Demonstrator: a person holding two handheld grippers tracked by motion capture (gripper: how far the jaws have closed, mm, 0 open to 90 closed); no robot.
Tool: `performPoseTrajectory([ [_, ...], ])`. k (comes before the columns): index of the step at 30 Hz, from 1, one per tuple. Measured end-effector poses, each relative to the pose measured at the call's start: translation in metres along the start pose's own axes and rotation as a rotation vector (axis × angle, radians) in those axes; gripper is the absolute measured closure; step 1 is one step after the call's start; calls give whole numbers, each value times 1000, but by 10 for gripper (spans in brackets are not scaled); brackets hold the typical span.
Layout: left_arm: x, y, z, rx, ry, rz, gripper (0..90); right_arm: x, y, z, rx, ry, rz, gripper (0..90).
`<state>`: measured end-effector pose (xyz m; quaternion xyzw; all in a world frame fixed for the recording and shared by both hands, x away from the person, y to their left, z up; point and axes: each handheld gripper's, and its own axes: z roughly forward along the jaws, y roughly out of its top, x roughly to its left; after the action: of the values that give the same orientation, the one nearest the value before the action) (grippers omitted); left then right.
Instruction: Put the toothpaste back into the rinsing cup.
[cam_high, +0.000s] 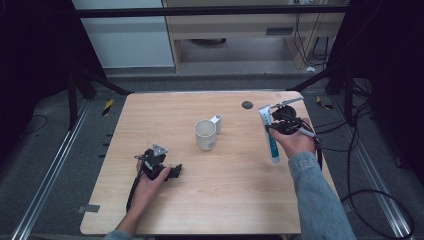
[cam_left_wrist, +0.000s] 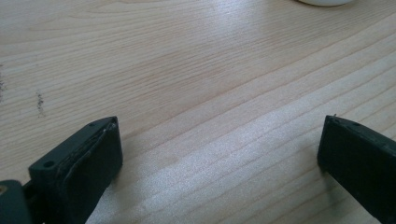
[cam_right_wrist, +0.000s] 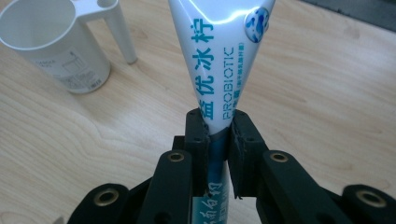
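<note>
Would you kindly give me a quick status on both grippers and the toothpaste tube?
Right gripper shut on toothpaste tube. Left gripper open, low over table. White cup stands mid-table, apart from the tube.

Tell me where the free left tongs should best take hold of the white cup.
Probably grip the white cup by its rim and wall on the near left side, coming from the left tongs, which rest open on the table. It stands upright with its mouth open, and its side holder juts out at the far right, away from that approach.

White cup (cam_high: 205, 134) with side holder, upright mid-table (cam_high: 165, 200); small dark round spot (cam_high: 247, 105) near the far edge.
</note>
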<state>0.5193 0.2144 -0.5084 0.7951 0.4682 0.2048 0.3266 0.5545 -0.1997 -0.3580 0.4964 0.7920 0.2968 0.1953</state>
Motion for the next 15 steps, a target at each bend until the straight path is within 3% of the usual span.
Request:
performPoseTrajectory([
  [8, 0, 0, 0, 0, 0, 0, 0, 9, 8, -1, -100, -18, 5, 792],
  [15, 0, 0, 0, -1, 0, -2, 0, 18, 16, 2, -201, 12, 20, 792],
])
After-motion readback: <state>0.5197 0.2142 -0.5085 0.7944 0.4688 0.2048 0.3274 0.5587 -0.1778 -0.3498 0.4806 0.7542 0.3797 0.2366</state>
